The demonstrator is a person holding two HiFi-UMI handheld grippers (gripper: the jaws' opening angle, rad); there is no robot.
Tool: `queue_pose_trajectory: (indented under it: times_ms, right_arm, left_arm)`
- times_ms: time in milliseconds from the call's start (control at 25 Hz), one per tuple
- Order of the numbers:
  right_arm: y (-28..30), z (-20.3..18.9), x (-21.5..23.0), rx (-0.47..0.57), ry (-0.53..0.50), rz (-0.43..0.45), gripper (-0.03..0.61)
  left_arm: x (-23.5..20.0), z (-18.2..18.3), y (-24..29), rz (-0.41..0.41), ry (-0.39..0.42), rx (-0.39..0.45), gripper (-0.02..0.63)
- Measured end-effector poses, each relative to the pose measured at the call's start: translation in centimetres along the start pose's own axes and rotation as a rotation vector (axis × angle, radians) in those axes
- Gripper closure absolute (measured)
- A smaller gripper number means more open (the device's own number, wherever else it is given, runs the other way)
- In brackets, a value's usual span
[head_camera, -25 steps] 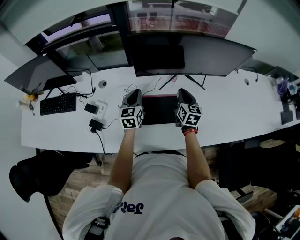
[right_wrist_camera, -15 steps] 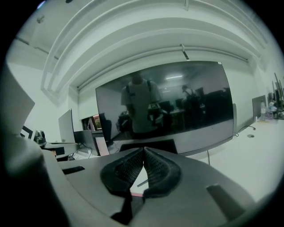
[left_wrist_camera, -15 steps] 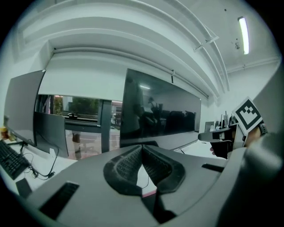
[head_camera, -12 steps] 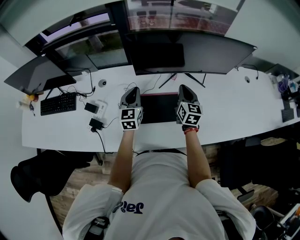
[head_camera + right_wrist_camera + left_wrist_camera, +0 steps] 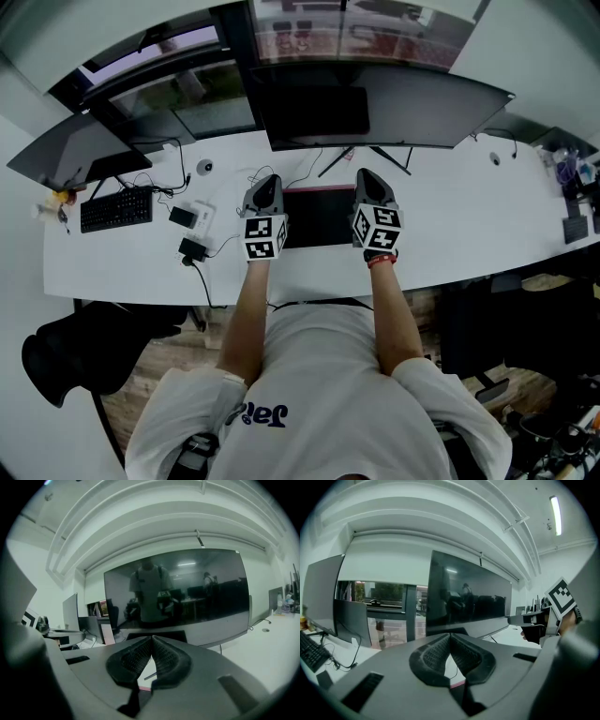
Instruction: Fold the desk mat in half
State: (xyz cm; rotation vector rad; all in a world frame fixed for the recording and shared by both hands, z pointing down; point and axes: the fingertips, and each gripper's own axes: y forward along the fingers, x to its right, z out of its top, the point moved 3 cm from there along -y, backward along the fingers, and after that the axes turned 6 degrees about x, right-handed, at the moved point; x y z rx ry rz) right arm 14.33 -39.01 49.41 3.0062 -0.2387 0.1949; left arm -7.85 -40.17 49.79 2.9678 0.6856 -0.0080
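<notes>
Your left tongs (image 5: 450, 639) and right tongs (image 5: 152, 641) are both pressed together, pads meeting with nothing seen between them. They flank the dark, red-edged desk mat (image 5: 319, 217), which lies flat on the white desk (image 5: 450, 225) just before the curved monitor (image 5: 394, 108). Bare desk stretches to your right. A charger and cables (image 5: 192, 248) sit near your left, with a keyboard (image 5: 116, 207) farther out.
</notes>
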Motion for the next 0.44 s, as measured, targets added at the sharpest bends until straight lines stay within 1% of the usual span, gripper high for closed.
queue_pose_trajectory:
  times_ms: [80,280,440]
  right_arm:
    - [0.0,-0.2,-0.1,-0.007,-0.007,0.002,0.563]
    - [0.4,-0.9,-0.1,-0.029,0.003,0.012,0.563]
    - [1.6,-3.1,-0.3,-0.095,0.029,0.042,0.563]
  left_arm:
    - [0.2,-0.2,0.0,-0.005,-0.004,-0.006,0.594]
    - [1.3,-1.0,0.5,-0.047,0.001,-0.026,0.594]
    - [1.6,-2.6,1.0,-0.102,-0.017,-0.093,0.594]
